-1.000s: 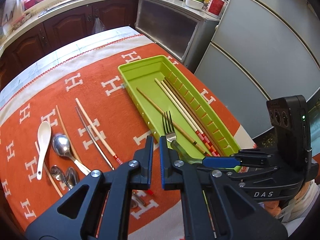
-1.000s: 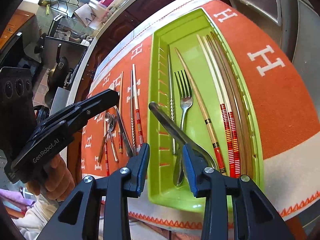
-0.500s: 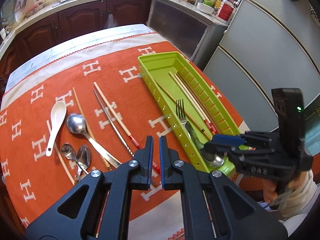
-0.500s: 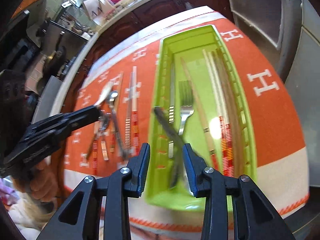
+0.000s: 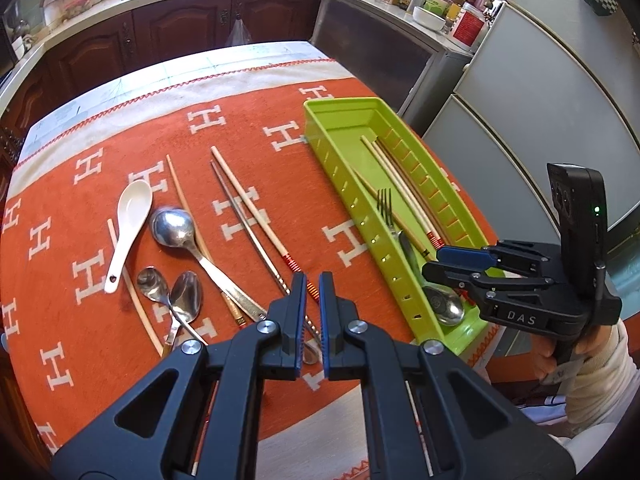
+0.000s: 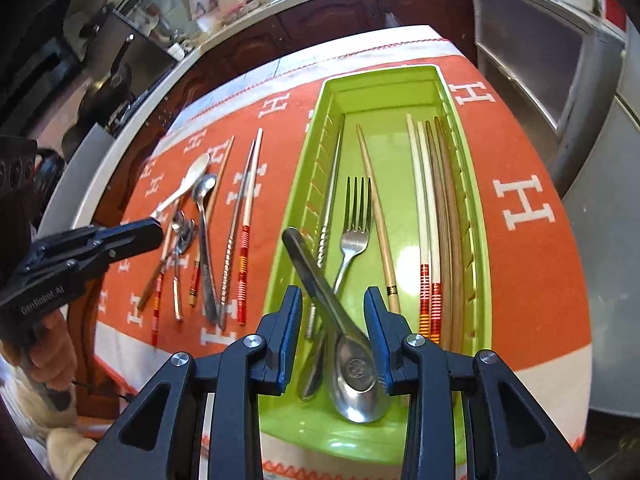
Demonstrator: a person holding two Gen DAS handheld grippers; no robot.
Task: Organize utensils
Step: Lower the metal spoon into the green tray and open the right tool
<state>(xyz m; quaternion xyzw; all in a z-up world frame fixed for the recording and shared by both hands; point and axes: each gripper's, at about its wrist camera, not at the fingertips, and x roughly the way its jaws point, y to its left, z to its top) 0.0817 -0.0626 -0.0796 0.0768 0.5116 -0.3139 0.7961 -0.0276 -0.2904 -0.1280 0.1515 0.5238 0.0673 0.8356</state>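
The right claw (image 6: 332, 334) hangs over the near end of the green tray (image 6: 482, 240), its jaws spread with the bowl of a metal spoon (image 6: 354, 372) between them, the right pad close against the bowl though whether it presses I cannot tell; the spoon's handle slants up across a fork (image 6: 354, 232) lying among chopsticks in the tray. The left claw (image 5: 313, 316) is pressed together and holds nothing, above the orange cloth (image 5: 248, 120) on the worktop; there a white spoon (image 5: 128, 224), a large steel spoon (image 5: 176, 226), two small spoons and loose chopsticks still lie outside the tray.
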